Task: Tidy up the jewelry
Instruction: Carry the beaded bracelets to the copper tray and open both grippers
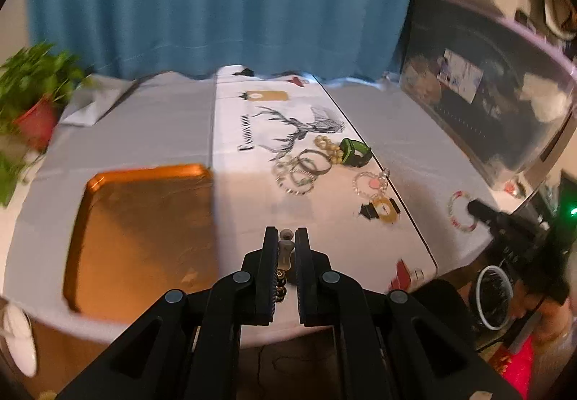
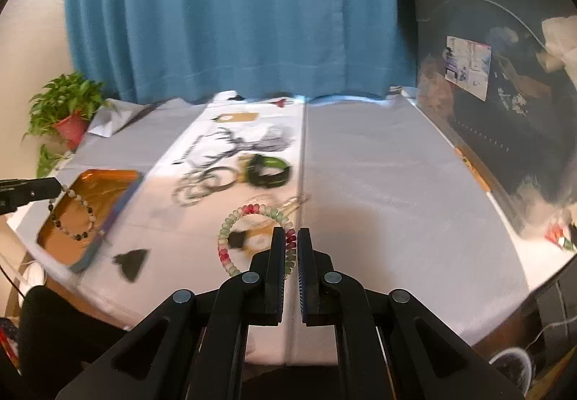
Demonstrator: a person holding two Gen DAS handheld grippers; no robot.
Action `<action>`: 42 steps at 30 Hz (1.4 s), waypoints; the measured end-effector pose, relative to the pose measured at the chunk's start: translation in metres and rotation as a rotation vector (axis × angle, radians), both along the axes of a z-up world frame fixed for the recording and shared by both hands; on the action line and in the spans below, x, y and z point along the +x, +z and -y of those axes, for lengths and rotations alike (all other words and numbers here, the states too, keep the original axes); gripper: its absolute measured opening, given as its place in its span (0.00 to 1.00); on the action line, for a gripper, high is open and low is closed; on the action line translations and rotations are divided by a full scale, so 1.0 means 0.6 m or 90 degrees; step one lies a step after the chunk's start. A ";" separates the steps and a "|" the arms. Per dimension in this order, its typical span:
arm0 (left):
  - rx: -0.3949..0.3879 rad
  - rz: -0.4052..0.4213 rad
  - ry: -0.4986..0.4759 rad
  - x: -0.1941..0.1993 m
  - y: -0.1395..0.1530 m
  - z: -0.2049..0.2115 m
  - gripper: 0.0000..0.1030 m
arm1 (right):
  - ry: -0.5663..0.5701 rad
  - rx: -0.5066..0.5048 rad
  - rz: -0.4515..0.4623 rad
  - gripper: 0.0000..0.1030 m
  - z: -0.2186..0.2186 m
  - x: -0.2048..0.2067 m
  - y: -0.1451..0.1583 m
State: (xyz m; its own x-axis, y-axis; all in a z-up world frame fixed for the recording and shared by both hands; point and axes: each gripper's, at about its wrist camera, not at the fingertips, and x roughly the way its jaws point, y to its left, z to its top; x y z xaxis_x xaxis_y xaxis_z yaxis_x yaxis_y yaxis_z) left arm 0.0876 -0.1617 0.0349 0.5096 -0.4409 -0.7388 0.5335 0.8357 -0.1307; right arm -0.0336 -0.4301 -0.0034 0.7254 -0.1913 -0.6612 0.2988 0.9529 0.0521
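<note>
The left gripper (image 1: 286, 237) is closed on a beaded bracelet of grey-white and dark round beads (image 1: 285, 255), which sits pinched between its two black fingers and hangs down from them; from the right wrist camera the same bracelet (image 2: 74, 216) dangles as a loop off the left gripper's tip, above the near part of the tray. The shallow rectangular orange tray (image 1: 144, 219) lies just ahead and to the left of the left gripper, on the white-covered worktop (image 1: 144, 133).

The right gripper (image 2: 292, 237) is clamped on a bracelet of translucent pink, red and pale green beads (image 2: 230, 223). Its loop fans out ahead and to the left of the fingers, lifted off the worktop (its shadow falls on the cloth below).

Further ahead and to the right of the left gripper the rest of the jewelry lies loose: a cluster of thin silver and beaded bangles (image 1: 299, 171), a strand of golden beads (image 1: 328, 145), a green and black wristband (image 1: 355, 151), a pearl bracelet with a pink heart charm (image 1: 371, 181) and a yellow square piece with black ends (image 1: 384, 209).
</note>
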 end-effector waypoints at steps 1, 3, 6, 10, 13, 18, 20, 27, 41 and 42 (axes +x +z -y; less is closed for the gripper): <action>-0.008 -0.001 0.006 -0.011 0.006 -0.018 0.07 | 0.007 0.005 0.000 0.06 -0.018 -0.004 0.001; -0.012 0.006 0.023 -0.037 0.016 -0.055 0.07 | 0.021 0.012 0.000 0.06 -0.054 -0.016 0.005; -0.018 0.011 0.052 -0.077 0.022 -0.111 0.07 | 0.056 0.017 0.000 0.06 -0.117 -0.033 0.010; -0.021 0.021 0.085 -0.120 0.020 -0.171 0.07 | 0.102 0.030 -0.011 0.06 -0.191 -0.049 0.011; -0.034 0.023 0.109 -0.142 0.018 -0.215 0.07 | 0.135 0.020 -0.021 0.06 -0.236 -0.057 0.010; -0.045 0.028 0.128 -0.155 0.020 -0.259 0.07 | 0.183 0.010 -0.039 0.07 -0.294 -0.058 0.008; -0.046 0.033 0.132 -0.152 0.022 -0.266 0.07 | 0.193 0.009 -0.042 0.07 -0.308 -0.054 0.008; -0.055 0.037 0.137 -0.105 0.019 -0.282 0.07 | 0.223 0.006 -0.044 0.07 -0.355 -0.004 0.013; -0.023 0.038 0.142 0.119 -0.030 -0.236 0.07 | 0.263 0.035 -0.050 0.07 -0.412 0.234 -0.026; -0.022 0.034 0.140 0.132 -0.037 -0.233 0.07 | 0.265 0.039 -0.056 0.07 -0.416 0.257 -0.035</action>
State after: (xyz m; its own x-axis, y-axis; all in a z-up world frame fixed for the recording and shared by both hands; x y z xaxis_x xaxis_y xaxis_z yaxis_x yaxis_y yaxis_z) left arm 0.1671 -0.0219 0.0129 0.6342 -0.3389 -0.6949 0.3453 0.9283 -0.1377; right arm 0.1205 -0.1804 -0.0246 0.6732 0.1477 -0.7245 -0.1053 0.9890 0.1038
